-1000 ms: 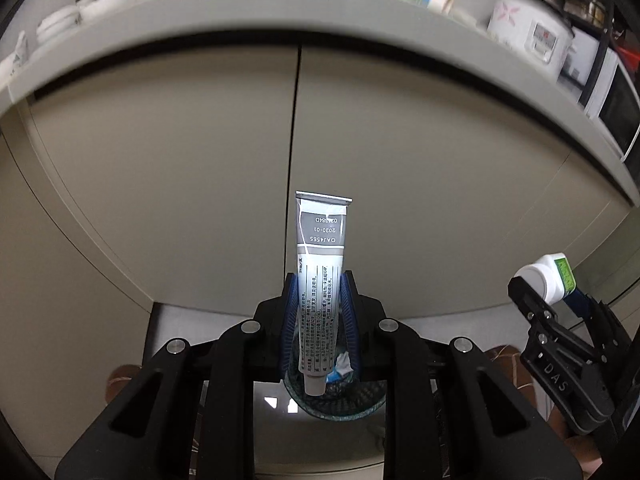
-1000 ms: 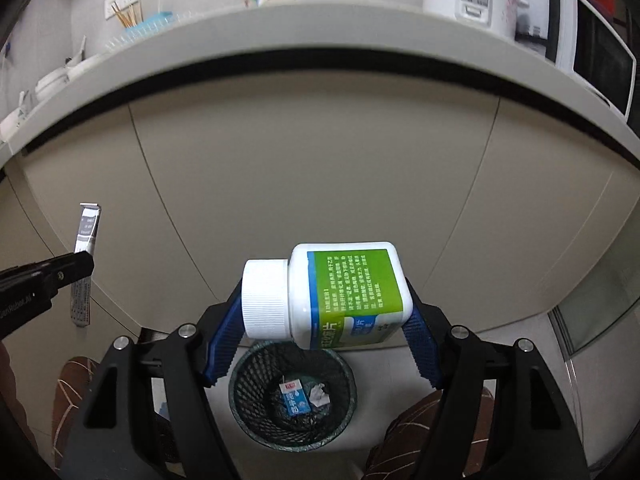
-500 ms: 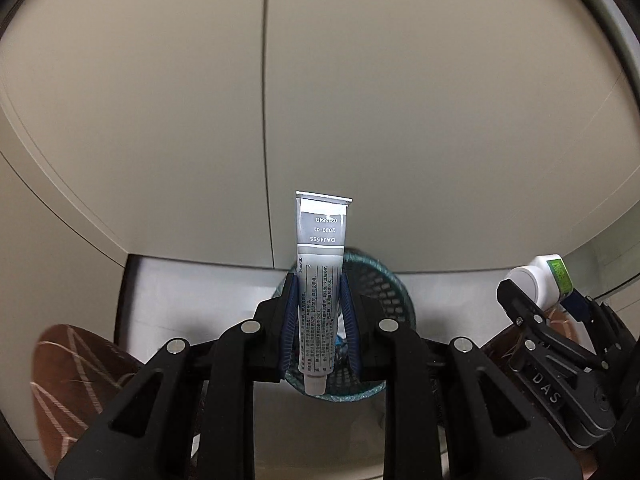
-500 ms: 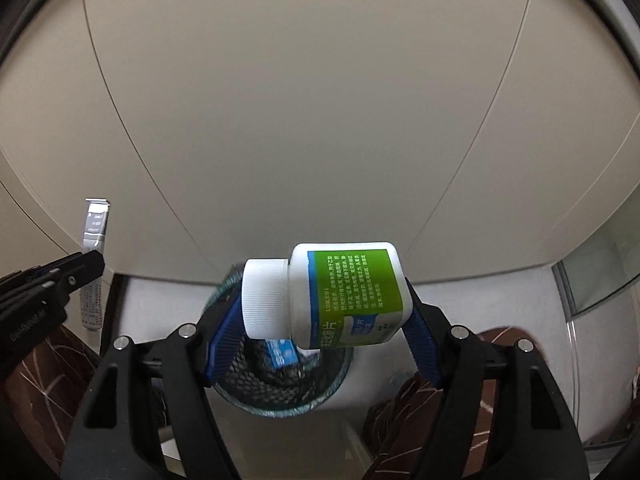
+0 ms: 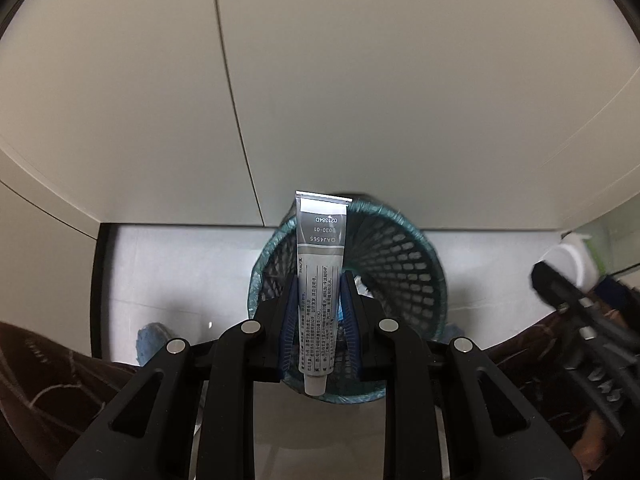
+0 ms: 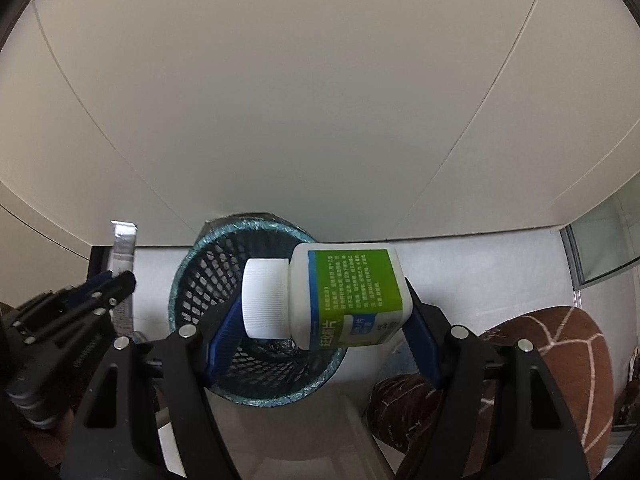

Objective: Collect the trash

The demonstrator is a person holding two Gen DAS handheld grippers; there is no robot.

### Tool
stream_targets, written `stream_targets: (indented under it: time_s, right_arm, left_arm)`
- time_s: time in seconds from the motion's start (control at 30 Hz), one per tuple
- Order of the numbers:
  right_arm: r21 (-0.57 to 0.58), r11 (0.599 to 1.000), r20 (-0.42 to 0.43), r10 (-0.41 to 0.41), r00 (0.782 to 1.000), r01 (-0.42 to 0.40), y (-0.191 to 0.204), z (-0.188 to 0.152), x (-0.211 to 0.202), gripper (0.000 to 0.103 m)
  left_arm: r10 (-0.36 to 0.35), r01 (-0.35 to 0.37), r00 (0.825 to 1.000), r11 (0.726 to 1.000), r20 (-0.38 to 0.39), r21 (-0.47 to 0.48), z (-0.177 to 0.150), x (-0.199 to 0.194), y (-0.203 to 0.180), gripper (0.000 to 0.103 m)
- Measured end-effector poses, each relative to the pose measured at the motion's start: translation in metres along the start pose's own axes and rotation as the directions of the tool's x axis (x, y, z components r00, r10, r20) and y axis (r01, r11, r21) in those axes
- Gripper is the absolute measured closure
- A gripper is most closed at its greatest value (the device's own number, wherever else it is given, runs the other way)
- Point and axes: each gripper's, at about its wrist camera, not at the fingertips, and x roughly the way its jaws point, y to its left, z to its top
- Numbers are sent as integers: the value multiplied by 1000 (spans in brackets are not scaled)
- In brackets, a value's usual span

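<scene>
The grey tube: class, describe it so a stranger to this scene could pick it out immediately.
Start at the beige cabinet doors, then drop to the dark mesh bin on the floor below. Over it, the left gripper clamps the grey tube, slim and flat-crimped, unlike the fat white bottle with a green label.

Matt plastic mesh basket [image 5: 404, 264]

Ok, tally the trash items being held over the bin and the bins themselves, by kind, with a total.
Tubes: 1, the grey tube held in the left gripper.
Bottles: 1, the white bottle with a green label, held in the right gripper.
Bins: 1, the mesh wastebasket.
Total: 3
</scene>
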Motion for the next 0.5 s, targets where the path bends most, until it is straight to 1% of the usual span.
stream_targets:
  time_s: [0.1, 0.17, 0.2, 0.3, 0.5]
  right_arm:
    - [8, 1000, -15, -10, 1000, 10, -1, 1, 10, 36]
    - [4, 1000, -24, -13, 1000, 13, 8, 1, 13, 36]
    - [1, 1000, -29, -14, 999, 14, 14, 1, 13, 36]
    - [-5, 1000, -32, -12, 999, 12, 13, 3, 19, 36]
    - [-9, 1000, -39, -8, 999, 7, 9, 5, 24, 36]
  left_arm:
    - [-2, 2, 999, 1000, -41, 4, -1, 19, -7, 82]
    - [-17, 17, 998, 1000, -56, 2, 0, 27, -7, 82]
    - [-24, 24, 998, 1000, -61, 5, 1, 30, -8, 82]
    - [-42, 43, 997, 999, -68, 7, 1, 37, -9, 82]
    - [-53, 52, 994, 999, -96, -7, 2, 48, -8, 81]
